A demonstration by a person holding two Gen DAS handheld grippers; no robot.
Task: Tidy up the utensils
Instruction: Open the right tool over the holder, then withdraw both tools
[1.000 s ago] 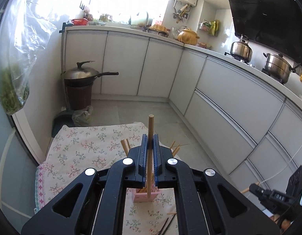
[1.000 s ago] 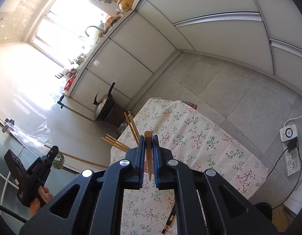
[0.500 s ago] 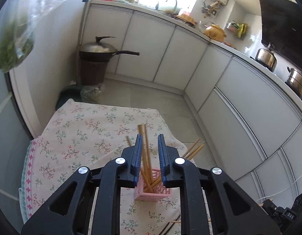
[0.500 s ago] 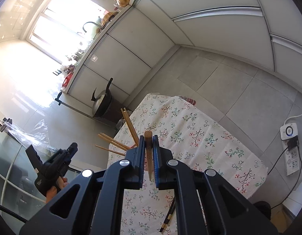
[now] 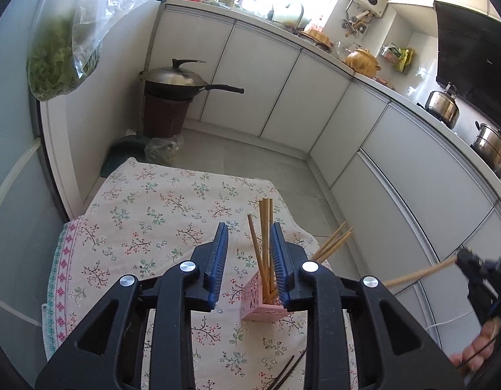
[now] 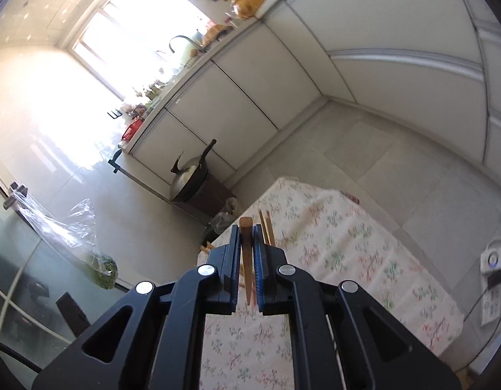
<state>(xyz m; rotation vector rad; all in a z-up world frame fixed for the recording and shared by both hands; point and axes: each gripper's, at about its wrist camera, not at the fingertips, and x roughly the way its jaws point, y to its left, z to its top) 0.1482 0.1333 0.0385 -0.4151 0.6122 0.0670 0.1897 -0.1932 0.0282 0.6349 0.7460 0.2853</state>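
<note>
Left wrist view: we see the left gripper [image 5: 247, 260] open and empty above the pink holder [image 5: 266, 308], while the right gripper [image 6: 247, 269], clamped on a chopstick [image 6: 246, 253] lengthwise, sits off to the holder's right, well apart.

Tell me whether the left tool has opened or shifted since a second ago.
Yes. The left tool was shut on a chopstick; now it is open, shifted left of the pink holder, with the chopsticks left standing inside.

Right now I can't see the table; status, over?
Left gripper open, empty. Right gripper shut on wooden chopstick. Pink holder upright, chopsticks inside. Dark chopsticks loose on cloth.
</note>
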